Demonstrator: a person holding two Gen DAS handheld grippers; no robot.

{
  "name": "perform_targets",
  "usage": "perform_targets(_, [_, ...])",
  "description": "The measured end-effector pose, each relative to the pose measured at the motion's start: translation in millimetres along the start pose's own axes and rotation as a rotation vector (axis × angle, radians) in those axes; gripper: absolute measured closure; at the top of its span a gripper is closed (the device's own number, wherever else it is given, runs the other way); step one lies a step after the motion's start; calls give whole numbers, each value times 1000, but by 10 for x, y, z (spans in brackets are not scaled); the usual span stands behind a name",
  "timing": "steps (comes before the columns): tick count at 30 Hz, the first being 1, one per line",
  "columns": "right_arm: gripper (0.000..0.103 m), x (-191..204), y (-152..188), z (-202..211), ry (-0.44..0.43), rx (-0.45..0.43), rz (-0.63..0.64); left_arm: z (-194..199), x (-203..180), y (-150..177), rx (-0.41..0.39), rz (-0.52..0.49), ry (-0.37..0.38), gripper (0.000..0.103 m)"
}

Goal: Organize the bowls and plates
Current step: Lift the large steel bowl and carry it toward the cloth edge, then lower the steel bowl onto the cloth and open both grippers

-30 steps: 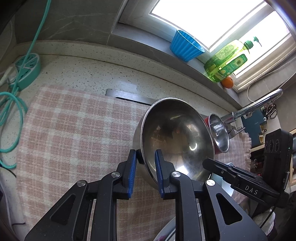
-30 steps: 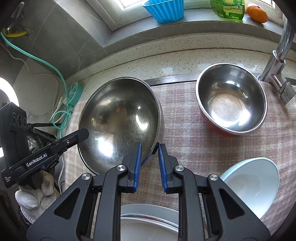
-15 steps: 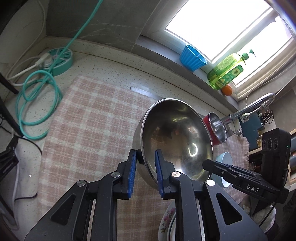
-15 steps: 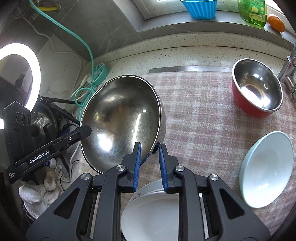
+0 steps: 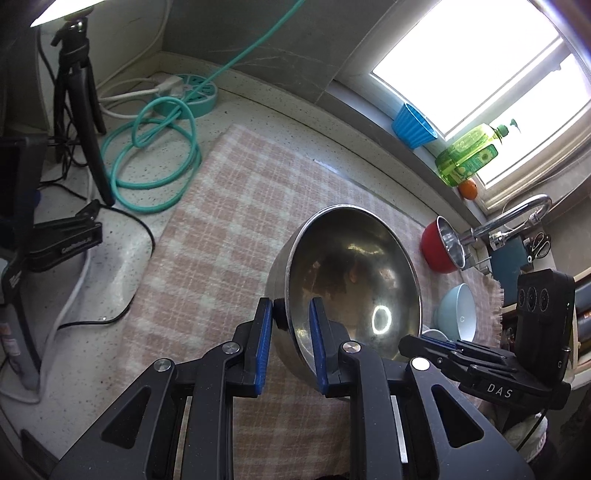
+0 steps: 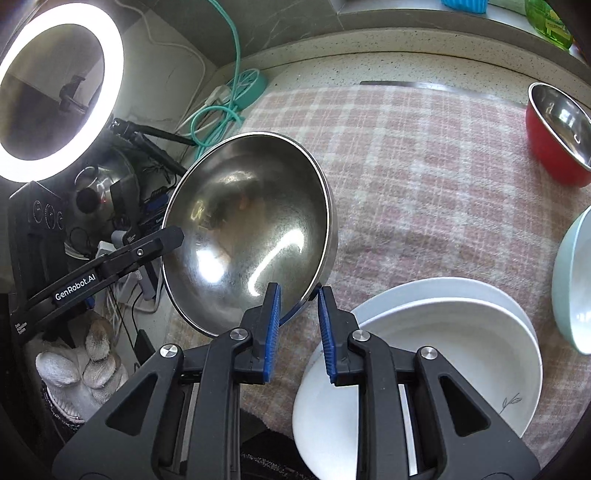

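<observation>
altogether three bowls: steel bowl [image 6: 255,229], red bowl [image 6: 554,136], blue bowl [image 6: 572,291]; two stacked white plates [image 6: 424,354].

pale blue bowl [image 6: 576,291] cut by right edge, soap bottle [image 6: 546,22] cropped at top

Place: a home kitchen, at a counter under a window.
Counter: speckled stone worktop [image 5: 280,110] with a pink checked cloth [image 5: 229,206] spread over it.
Sink side: a chrome tap [image 5: 517,214] at the far right.
Window sill: a blue ribbed cup [image 5: 412,125], a green dish-soap bottle [image 5: 469,158] and an orange fruit [image 5: 468,188], all far right.
Dishes: a large steel bowl [image 6: 251,229], a red-sided steel bowl [image 6: 557,133], a pale blue bowl [image 6: 574,288] and stacked white plates [image 6: 436,332] near.
Recording gear: a lit ring light [image 6: 61,85] on the left, a teal hose [image 5: 155,155] coiled far left.
</observation>
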State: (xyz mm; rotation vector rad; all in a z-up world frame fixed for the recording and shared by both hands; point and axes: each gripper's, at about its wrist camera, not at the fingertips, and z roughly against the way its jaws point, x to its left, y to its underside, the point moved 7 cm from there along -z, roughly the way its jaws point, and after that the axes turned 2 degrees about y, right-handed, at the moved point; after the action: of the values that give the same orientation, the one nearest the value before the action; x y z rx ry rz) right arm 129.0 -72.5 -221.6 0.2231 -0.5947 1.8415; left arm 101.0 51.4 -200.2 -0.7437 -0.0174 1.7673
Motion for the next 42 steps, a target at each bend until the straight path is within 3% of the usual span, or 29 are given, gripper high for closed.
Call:
perform_targets(23, [81, 215, 445, -162, -48, 65, 12, 167, 377, 517, 18, 88, -24, 85])
perform_targets(42, [78, 246, 468, -192, -51, 74, 31, 128, 387, 545, 27, 102, -44, 84])
